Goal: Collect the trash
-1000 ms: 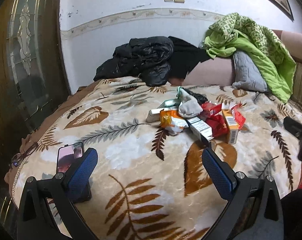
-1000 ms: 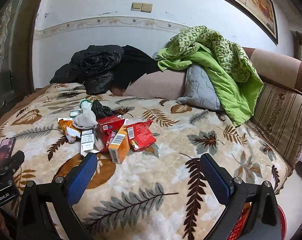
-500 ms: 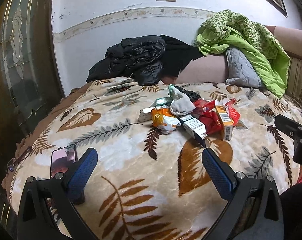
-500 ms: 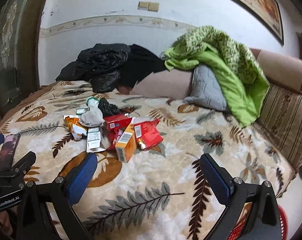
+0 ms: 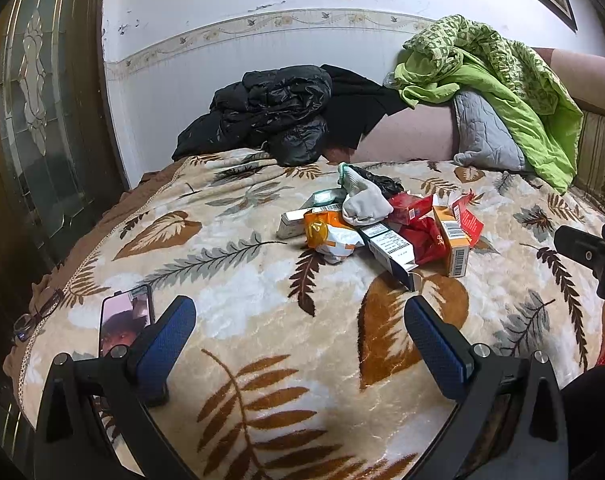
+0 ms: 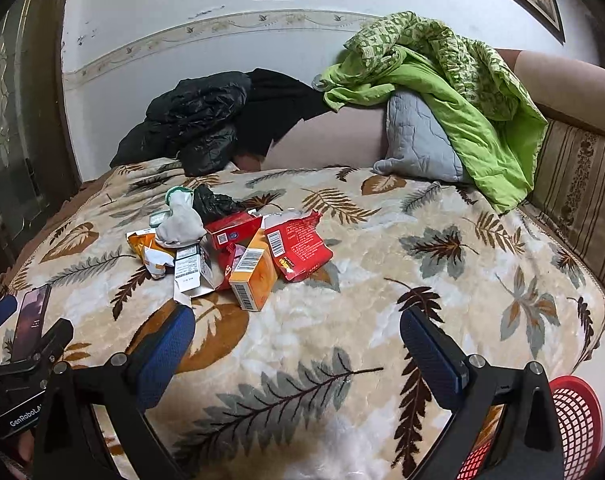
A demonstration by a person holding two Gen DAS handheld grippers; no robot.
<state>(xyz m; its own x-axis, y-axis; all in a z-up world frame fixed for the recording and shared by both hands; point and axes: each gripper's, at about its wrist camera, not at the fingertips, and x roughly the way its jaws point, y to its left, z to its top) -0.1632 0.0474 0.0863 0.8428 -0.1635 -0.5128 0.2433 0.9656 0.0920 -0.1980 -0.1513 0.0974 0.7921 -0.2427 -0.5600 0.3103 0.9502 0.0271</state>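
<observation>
- The left gripper (image 5: pixel 298 344) hangs low over the blanket (image 5: pixel 242 292), jaws wide apart and holding nothing.
- The right gripper (image 6: pixel 296 346) does the same on its side, jaws spread and empty.
- The trash (image 5: pixel 376 224) lies in one heap ahead of both tools: ahead and a little right of the left one, ahead and left of the right one, well short of contact with either.
- Nearest the right gripper stands the orange box (image 6: pixel 253 270), just beyond its left finger (image 6: pixel 164 358). I judge it the easiest first pick: rigid, upright, free on its near side.
- Nearest the left gripper is the white carton (image 5: pixel 390 252), with its open end pointing towards the right finger (image 5: pixel 436 346). It will probably crush if squeezed hard across the flap.
- Approach low and level, straddle one item only, and close across its narrow faces.
- The crumpled wrapper (image 5: pixel 330 236) and the sock (image 5: pixel 364 202) are soft; pinch a raised fold, not the flat blanket pile.
- The red basket (image 6: pixel 570 420) sits below and right of the right gripper, beside the bed, likely the drop point.
- Keep the left gripper off the phone (image 5: pixel 124 322), which lies just behind its left finger (image 5: pixel 164 342).
</observation>
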